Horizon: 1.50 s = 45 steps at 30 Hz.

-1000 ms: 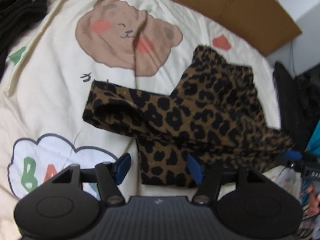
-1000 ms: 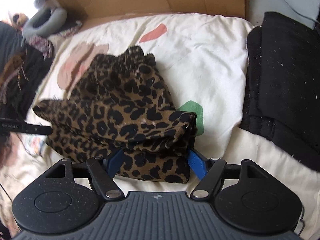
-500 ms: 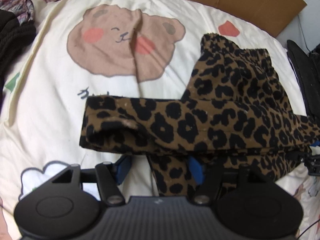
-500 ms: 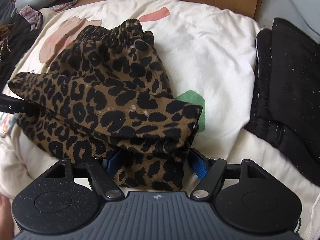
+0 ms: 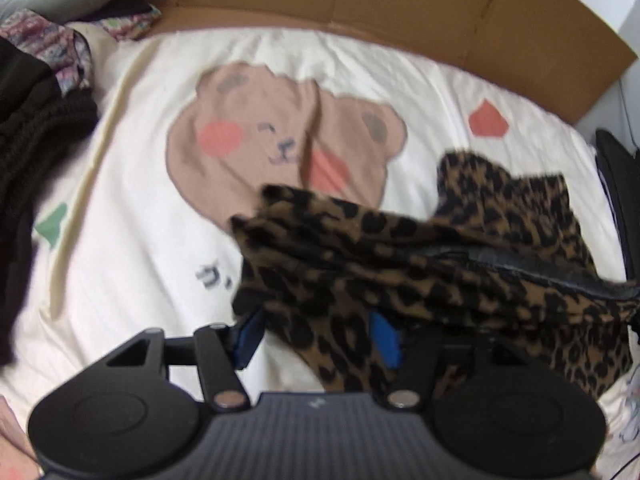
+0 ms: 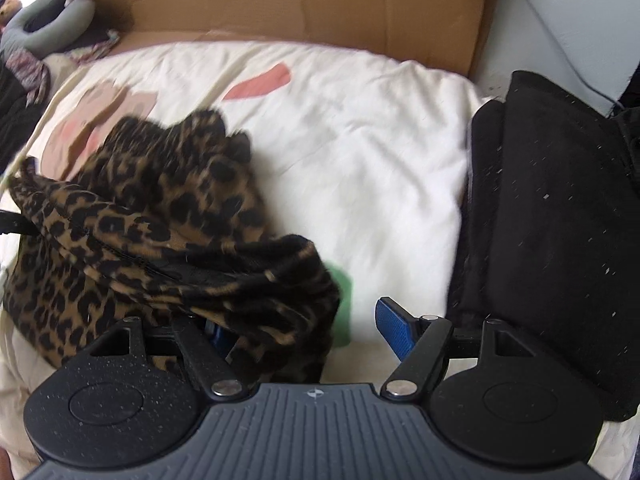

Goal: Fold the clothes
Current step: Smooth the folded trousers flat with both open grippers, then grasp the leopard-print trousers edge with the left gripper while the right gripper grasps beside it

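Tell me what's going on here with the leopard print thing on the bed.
A person holding a gripper in each hand is folding a leopard-print garment on a cream bear-print blanket. The left gripper has cloth between its jaws, and a fold of the garment is lifted off the blanket. The right gripper has its jaws wide apart, with fabric draped over the left one only. A black garment lies to the right, and a cardboard sheet stands behind.

— What do the two handheld tools look like?
— Each of the left gripper (image 5: 316, 334) and right gripper (image 6: 304, 328) is matte black, with a ribbed grey centre plate, round side discs, silver pivot screws and blue finger pads (image 6: 394, 326).
— Any skin?
— A pinkish sliver, lower left of the left view.
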Each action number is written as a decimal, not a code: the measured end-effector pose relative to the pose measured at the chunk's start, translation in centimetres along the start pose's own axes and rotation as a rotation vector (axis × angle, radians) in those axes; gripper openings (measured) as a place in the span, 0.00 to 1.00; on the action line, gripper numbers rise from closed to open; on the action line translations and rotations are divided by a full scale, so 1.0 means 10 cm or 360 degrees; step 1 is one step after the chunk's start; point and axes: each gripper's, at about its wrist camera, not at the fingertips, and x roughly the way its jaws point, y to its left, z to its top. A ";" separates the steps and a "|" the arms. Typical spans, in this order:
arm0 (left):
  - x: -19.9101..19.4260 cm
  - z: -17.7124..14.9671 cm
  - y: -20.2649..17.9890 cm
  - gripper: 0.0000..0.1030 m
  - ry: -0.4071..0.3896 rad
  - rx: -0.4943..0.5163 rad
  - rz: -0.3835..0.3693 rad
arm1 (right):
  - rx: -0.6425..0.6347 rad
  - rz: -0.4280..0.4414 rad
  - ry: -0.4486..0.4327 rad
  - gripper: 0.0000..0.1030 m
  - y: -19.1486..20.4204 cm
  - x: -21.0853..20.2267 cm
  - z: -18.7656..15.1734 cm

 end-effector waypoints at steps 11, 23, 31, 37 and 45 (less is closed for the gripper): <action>-0.02 0.20 0.14 0.56 -0.0098 -0.0018 0.0016 | 0.0078 0.0042 -0.0061 0.66 -0.19 -0.08 0.12; 0.23 0.31 0.24 0.37 -0.0130 -0.0011 -0.0064 | 0.0131 0.0199 -0.0036 0.38 -0.30 0.20 0.27; 0.36 0.37 0.26 0.36 -0.0126 0.0014 -0.0071 | 0.0143 0.0220 -0.0026 0.38 -0.31 0.34 0.33; 0.40 0.34 0.21 0.36 -0.0135 0.0054 -0.0062 | 0.0143 0.0233 -0.0002 0.39 -0.29 0.43 0.31; 0.41 0.31 0.13 0.21 -0.0133 0.0110 -0.0079 | 0.0028 0.0240 0.0009 0.24 -0.17 0.50 0.31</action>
